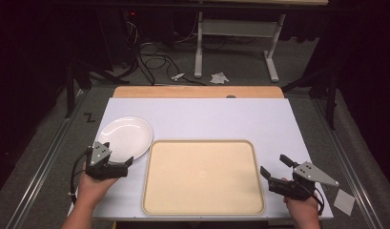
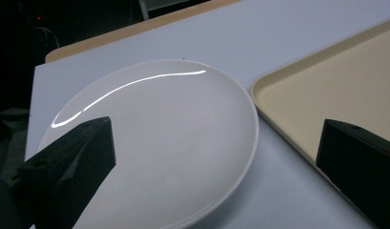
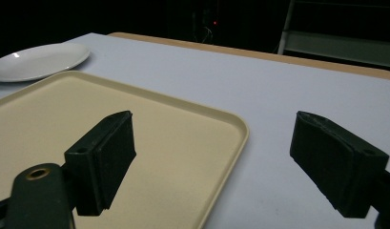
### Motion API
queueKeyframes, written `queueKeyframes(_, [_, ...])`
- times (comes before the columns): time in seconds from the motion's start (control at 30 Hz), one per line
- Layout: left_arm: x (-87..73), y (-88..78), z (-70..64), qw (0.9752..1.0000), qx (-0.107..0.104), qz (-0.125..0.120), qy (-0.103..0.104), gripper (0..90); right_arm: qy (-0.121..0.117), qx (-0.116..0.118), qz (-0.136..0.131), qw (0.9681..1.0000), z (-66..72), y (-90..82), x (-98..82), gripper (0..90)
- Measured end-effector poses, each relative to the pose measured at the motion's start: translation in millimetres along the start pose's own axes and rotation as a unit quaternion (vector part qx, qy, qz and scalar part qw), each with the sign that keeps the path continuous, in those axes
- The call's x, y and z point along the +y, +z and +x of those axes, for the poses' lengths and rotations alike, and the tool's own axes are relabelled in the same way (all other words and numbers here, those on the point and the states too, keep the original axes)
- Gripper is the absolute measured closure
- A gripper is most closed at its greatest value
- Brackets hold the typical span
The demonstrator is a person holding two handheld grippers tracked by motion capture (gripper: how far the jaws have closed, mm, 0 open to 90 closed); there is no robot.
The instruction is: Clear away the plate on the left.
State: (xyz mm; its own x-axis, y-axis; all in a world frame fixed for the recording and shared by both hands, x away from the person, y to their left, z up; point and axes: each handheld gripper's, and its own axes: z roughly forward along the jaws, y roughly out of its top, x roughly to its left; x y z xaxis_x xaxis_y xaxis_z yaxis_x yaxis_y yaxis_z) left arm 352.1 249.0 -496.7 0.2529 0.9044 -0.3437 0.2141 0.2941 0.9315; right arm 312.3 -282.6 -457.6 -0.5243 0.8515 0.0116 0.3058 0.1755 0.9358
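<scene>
At the bench's (image 1: 197,119) 9 o'clock side, the white plate (image 1: 126,136) is lying just beside the tray (image 1: 202,176). The left gripper (image 1: 122,164) is hovering at the plate's 6 o'clock rim, fingers (image 2: 68,162) spread. At the tray's 3 o'clock, the right gripper (image 1: 274,167) is hanging, fingers spread.

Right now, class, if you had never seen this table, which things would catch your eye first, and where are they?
The large cream rectangular plastic tray lies at the near middle of the pale lavender table top. A glossy round white plate sits apart from the tray, off its far left corner. The left gripper hovers open at the plate's near edge, and the right gripper is open beside the tray's right rim.
</scene>
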Motion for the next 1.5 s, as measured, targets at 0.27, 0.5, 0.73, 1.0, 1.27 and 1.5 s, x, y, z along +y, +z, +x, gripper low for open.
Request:
queueKeyframes(0.27, [-5.8, -0.1, 1.1, 0.9994, 0.003, 0.023, 0.024, 0.2, -0.001, 0.0, 0.004, 1.0, 3.6, 0.3, 0.0, 16.2])
queueKeyframes(0.5, [-15.5, 4.0, -5.3, 0.9959, -0.003, 0.048, 0.076, 0.2, 0.001, -0.005, 0.005, 1.0, 2.0, -0.8, -0.9, 16.2])
queueKeyframes(0.73, [-26.3, 7.3, -10.6, 0.9844, -0.005, 0.08, 0.157, 0.2, 0.002, -0.005, 0.007, 1.0, 1.4, -0.4, -1.6, 16.2])
queueKeyframes(1.0, [-36.7, 4.5, -19.3, 0.9565, -0.012, 0.122, 0.265, 0.6, 0.001, -0.007, 0.002, 1.0, 0.5, -1.5, -0.5, 16.2])
queueKeyframes(1.27, [-42.5, 2.5, -29.8, 0.9682, -0.03, 0.07, 0.238, 3.8, 0.002, -0.003, 0.001, 1.0, 1.1, -1.7, -0.5, 16.2])
queueKeyframes(1.5, [-42.9, -6.2, -17.4, 0.9418, -0.035, 0.112, 0.315, 9.3, 0.002, -0.002, 0.004, 1.0, 1.7, -0.3, -0.5, 16.2])
